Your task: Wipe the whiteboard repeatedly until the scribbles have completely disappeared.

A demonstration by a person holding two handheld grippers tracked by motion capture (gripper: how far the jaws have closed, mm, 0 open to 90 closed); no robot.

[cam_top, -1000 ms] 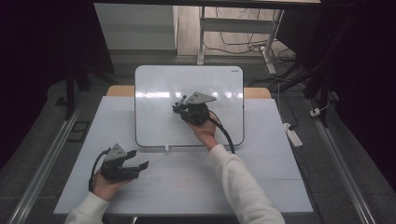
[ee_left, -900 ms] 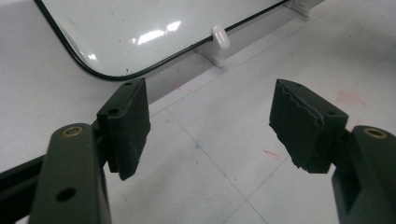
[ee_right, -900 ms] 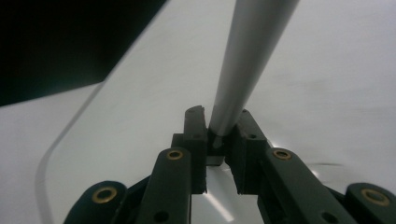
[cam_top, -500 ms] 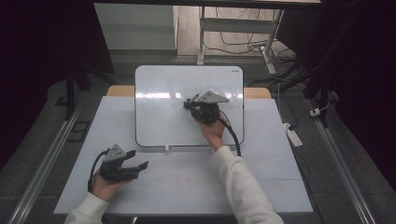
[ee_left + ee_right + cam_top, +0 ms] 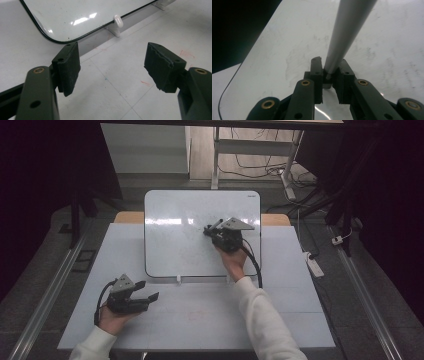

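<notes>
No text can be read; the small dark mark at the top corner of the whiteboard (image 5: 251, 195) is too small to read.

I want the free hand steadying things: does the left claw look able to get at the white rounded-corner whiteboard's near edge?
Probably yes: the left claw is open and empty, with bare table between it and the whiteboard.

My room lies dark around the lit table (image 5: 300, 320). Glare streaks the whiteboard (image 5: 175, 250) from overhead light. The grey rod (image 5: 348, 30) in my right gripper (image 5: 331, 72) blurs up close.
</notes>
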